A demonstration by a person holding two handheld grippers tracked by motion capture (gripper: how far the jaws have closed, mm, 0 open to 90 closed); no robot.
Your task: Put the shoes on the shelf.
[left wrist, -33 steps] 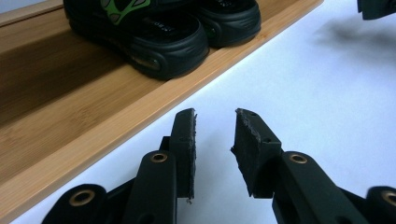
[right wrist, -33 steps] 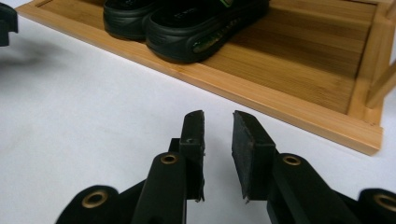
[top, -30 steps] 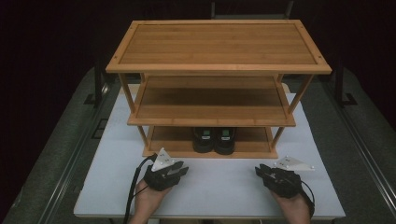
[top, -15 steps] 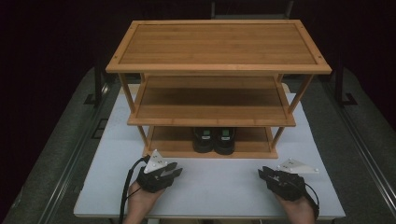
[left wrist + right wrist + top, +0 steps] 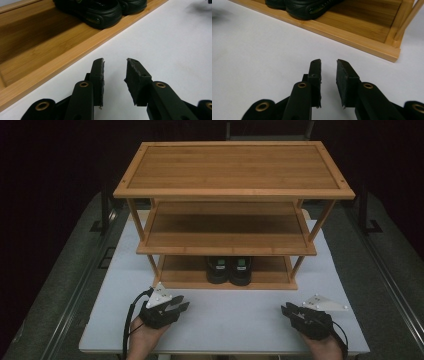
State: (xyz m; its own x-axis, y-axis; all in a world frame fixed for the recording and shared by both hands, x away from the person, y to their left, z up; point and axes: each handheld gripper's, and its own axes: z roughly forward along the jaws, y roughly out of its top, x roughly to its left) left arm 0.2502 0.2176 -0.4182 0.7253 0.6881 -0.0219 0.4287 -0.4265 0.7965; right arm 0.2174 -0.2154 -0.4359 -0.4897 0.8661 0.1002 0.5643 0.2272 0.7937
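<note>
The pair of black shoes (image 5: pixel 229 269) sits side by side on the bottom shelf of the wooden rack (image 5: pixel 234 194), near the middle of that shelf, toes toward my edge of the table (image 5: pixel 235 320). From my left tool's view the nearer shoe (image 5: pixel 97 11) looks like a moulded rubbery clog with a thick rounded toe and a matte surface, so I judge the pair light, somewhat springy and not fragile; it should give a little under a pinch without slipping much. The rounded toe is too bulky to bite cleanly, so I would take each shoe by the thinner rim of its opening or by the heel, though the shelf above hides those parts and I cannot tell how much room there is to reach in. My left tool (image 5: pixel 177 306) rests low over the table near the front left corner, angled toward the rack, its jaws standing a little apart with nothing between them (image 5: pixel 114 72). My right tool (image 5: pixel 289 309) lies near the front right corner, pointing inward toward the shoes, its jaws likewise parted by a narrow gap and empty (image 5: pixel 328 72). Both are well short of the rack's front edge (image 5: pixel 352 40), with bare table between.
</note>
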